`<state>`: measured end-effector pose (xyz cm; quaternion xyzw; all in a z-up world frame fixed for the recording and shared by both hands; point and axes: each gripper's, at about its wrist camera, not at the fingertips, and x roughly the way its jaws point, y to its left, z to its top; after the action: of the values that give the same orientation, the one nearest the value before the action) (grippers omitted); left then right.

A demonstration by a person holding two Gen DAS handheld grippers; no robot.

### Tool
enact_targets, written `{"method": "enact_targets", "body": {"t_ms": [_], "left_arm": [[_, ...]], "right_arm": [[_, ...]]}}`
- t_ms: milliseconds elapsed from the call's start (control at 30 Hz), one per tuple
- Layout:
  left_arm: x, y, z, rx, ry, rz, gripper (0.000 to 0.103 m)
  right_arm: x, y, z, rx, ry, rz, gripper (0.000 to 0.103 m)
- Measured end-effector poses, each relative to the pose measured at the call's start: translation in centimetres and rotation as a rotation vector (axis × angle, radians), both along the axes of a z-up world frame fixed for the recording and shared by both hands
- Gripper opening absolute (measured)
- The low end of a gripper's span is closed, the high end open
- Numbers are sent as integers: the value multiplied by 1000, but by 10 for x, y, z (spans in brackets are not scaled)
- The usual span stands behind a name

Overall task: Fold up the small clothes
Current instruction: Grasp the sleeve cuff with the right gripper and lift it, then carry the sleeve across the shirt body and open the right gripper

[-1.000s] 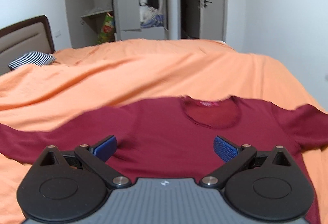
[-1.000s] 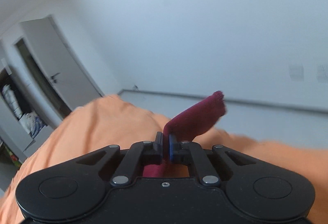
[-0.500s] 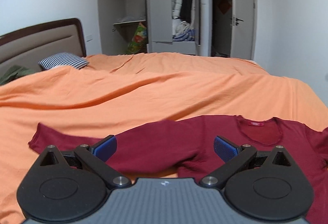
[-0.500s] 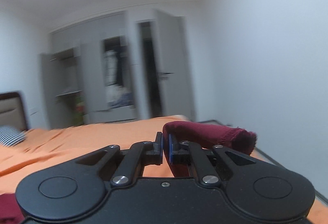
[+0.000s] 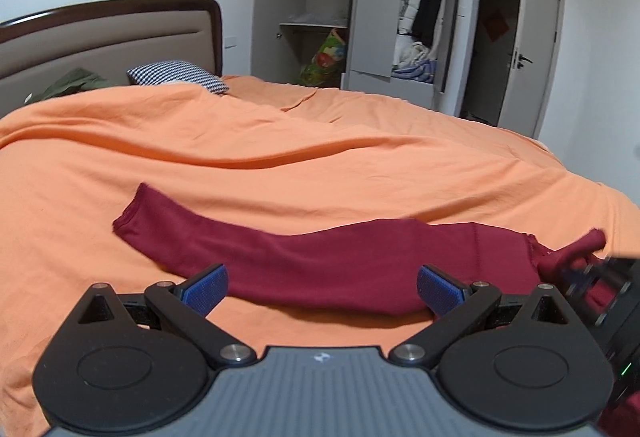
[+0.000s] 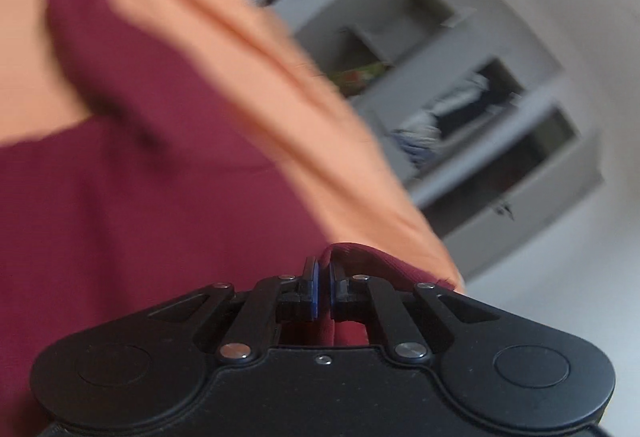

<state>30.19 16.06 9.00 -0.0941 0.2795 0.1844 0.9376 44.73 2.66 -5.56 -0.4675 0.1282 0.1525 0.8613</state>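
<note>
Left wrist: left gripper (image 5: 322, 287) spread empty; right gripper (image 6: 322, 291) pinches maroon shirt (image 5: 320, 257).

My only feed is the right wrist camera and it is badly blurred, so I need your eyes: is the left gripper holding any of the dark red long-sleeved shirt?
Observer: No. The left gripper is open, blue pads wide apart, with nothing between them. The dark red long-sleeved shirt lies just beyond it.
Operator: Where is the free sleeve?
Observer: It is stretched out across the orange bedspread, and its cuff is at the far left of the left wrist view.
Operator: Does my right gripper show from there?
Observer: Yes. The right gripper appears blurred at that view's right edge, shut on a bunched bit of the shirt.
</note>
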Motion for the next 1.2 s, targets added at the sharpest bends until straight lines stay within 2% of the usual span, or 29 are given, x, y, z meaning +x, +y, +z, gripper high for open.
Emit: {"method": "enact_targets", "body": {"t_ms": [100, 233, 333, 433, 467, 500, 567, 633, 800, 900, 967, 1033, 1100, 1200], "left_arm": [[1, 8, -6, -6, 8, 12, 103], [2, 14, -13, -30, 10, 23, 103], [0, 15, -16, -38, 14, 24, 103], [-2, 16, -19, -39, 18, 26, 103], [-3, 17, -19, -41, 19, 29, 103], [-3, 18, -20, -45, 20, 32, 103], [-4, 19, -20, -51, 21, 39, 103], [-6, 20, -19, -54, 16, 42, 103], [-11, 22, -18, -53, 18, 50, 103], [-16, 24, -17, -57, 15, 59, 103], [-18, 26, -18, -61, 15, 66, 103], [-18, 27, -18, -67, 18, 71, 103], [-18, 27, -19, -71, 16, 70, 103], [-17, 23, -19, -60, 20, 57, 103]], "right_arm": [[-10, 11, -16, -59, 34, 36, 5], [-20, 13, -19, -92, 41, 49, 8], [-20, 12, -12, -42, 70, 43, 20], [-21, 3, 12, 97, 133, 35, 43], [-23, 3, 18, 131, 144, 43, 55], [-25, 4, 23, 151, 147, 53, 62], [-30, 9, 27, 131, 119, 74, 62], [-33, 19, 24, 69, 95, 111, 62], [-25, 38, 18, 12, 124, 211, 62], [-22, 45, 19, -13, 111, 239, 62], [-24, 44, 30, 41, 99, 244, 63], [-25, 36, 39, 116, 76, 221, 73], [-30, 18, 49, 221, 51, 172, 81], [-39, -16, 63, 376, 39, 75, 88]]}}
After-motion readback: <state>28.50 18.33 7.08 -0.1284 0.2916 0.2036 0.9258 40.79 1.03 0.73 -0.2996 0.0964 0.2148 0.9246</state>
